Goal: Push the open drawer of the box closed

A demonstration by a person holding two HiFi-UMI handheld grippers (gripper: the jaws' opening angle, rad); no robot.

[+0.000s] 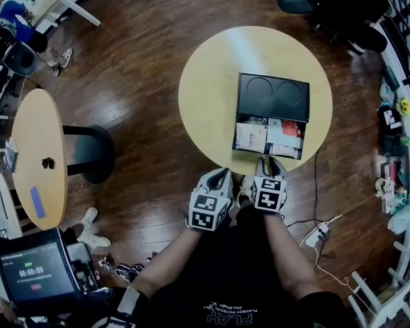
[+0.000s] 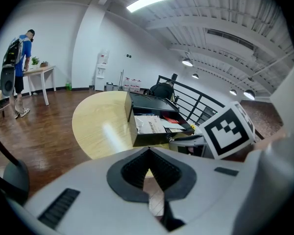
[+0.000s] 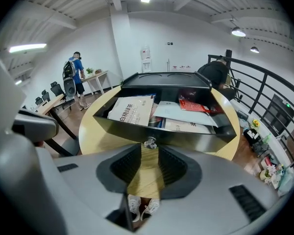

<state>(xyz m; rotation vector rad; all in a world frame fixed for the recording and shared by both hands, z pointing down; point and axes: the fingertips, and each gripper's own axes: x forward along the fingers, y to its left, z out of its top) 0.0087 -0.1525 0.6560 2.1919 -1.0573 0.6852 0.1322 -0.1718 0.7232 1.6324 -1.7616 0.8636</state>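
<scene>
Drawer (image 1: 268,137) stands pulled out of the black box (image 1: 273,96) towards the person, on the near half of the round yellow bench (image 1: 205,94), its front wall close to the bench's near edge. The right claw (image 3: 149,153) is lined up on that front wall with its jaws a little apart and nothing between them; only bench wood shows through the gap, and the small knob (image 3: 150,142) sits just ahead of the tips. The left claw (image 2: 148,155) has its jaws drawn together on nothing and hangs off the drawer's left front corner, near the bench edge and clear of the box. To do the push well, I would lay the right claw's tips flat on the front wall close to the knob, near the middle of its width, and drive straight back along the drawer's line; an off-centre shove would likely skew it in its slot. The box looks light enough to slide on the smooth top, so steadying it with the left claw may be wise. Inside, the drawer is well filled: a white printed booklet (image 3: 131,110) lies at its left, pale sheets (image 3: 179,114) overlap in the middle, and a red packet (image 3: 195,105) sits towards the back right. The booklet's near edge appears to ride about level with the rim, so it could catch under the box's top as the drawer goes in. The top of the box has two round hollows and carries nothing.
</scene>
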